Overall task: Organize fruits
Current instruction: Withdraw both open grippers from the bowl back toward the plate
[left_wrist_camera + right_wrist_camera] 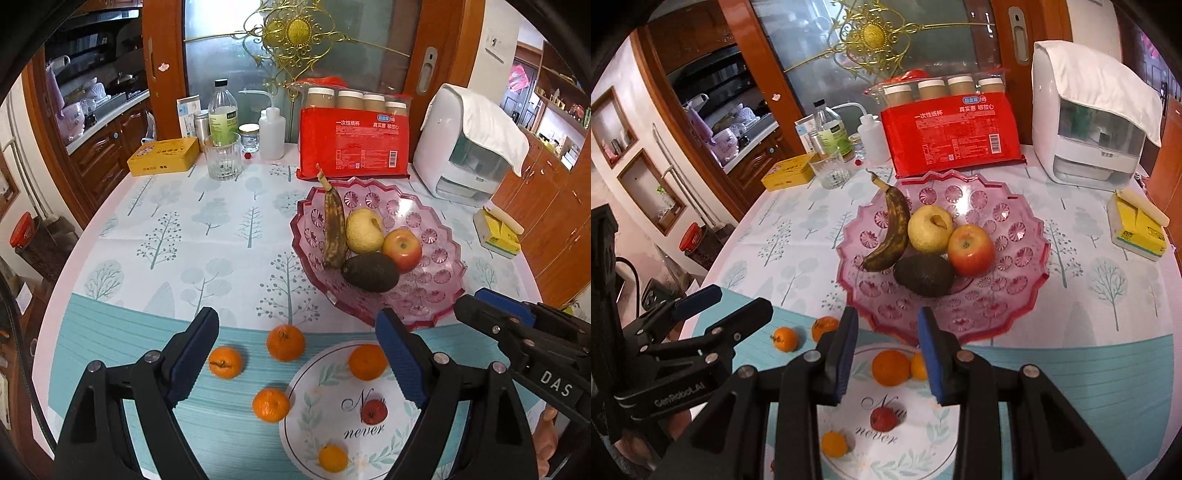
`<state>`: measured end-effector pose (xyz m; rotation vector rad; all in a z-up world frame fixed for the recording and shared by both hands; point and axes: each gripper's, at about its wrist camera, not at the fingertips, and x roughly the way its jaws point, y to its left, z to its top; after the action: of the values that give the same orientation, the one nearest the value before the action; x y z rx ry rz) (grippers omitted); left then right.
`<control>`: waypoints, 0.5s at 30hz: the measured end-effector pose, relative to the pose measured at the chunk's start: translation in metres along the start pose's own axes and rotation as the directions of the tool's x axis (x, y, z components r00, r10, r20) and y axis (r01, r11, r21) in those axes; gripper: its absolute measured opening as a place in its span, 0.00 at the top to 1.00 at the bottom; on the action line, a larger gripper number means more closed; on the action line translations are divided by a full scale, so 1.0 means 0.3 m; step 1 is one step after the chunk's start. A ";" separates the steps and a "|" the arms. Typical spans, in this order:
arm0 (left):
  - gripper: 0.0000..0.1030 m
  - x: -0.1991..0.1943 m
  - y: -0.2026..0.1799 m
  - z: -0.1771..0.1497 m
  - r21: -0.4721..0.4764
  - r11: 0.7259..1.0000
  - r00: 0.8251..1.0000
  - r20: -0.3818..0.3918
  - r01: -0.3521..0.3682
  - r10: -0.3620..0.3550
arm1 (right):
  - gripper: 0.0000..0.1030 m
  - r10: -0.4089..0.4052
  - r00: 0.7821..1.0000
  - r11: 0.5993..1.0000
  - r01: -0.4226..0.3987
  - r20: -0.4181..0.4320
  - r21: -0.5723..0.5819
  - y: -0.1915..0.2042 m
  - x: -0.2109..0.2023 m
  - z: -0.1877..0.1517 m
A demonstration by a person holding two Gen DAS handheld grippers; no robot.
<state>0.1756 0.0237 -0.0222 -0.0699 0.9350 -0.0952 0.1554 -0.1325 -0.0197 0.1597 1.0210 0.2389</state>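
The white plate reading "never" sits at the table's near edge below the apart left gripper, while the "GenRobot.AI"-type right gripper stands together, empty

Bowl: ahead and right of the left gripper, on the table.
In bowl: banana leftmost, pear beside it, apple right, avocado nearest.
Plate: below the gripper, before the bowl.
Loose oranges: left of plate.
Cup pack: behind bowl.
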 end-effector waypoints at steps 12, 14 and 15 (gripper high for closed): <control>0.16 -0.081 0.065 -0.102 0.017 0.999 0.999 0.011 -0.038 0.038 | 0.67 0.012 1.000 0.999 -0.012 0.018 -0.050 0.061 -0.063 -0.093; 0.16 -0.085 0.085 -0.122 0.025 0.998 0.998 0.013 -0.056 0.056 | 0.67 0.008 1.000 0.998 -0.007 0.013 -0.065 0.068 -0.051 -0.115; 0.16 -0.085 0.090 -0.129 0.028 0.998 0.998 0.013 -0.064 0.063 | 0.65 0.010 1.000 0.998 -0.009 0.009 -0.070 0.070 -0.045 -0.124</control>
<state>0.1309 0.0527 -0.0274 -0.0145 0.9231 -0.0489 0.1141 -0.1151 -0.0227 0.1021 1.0014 0.2817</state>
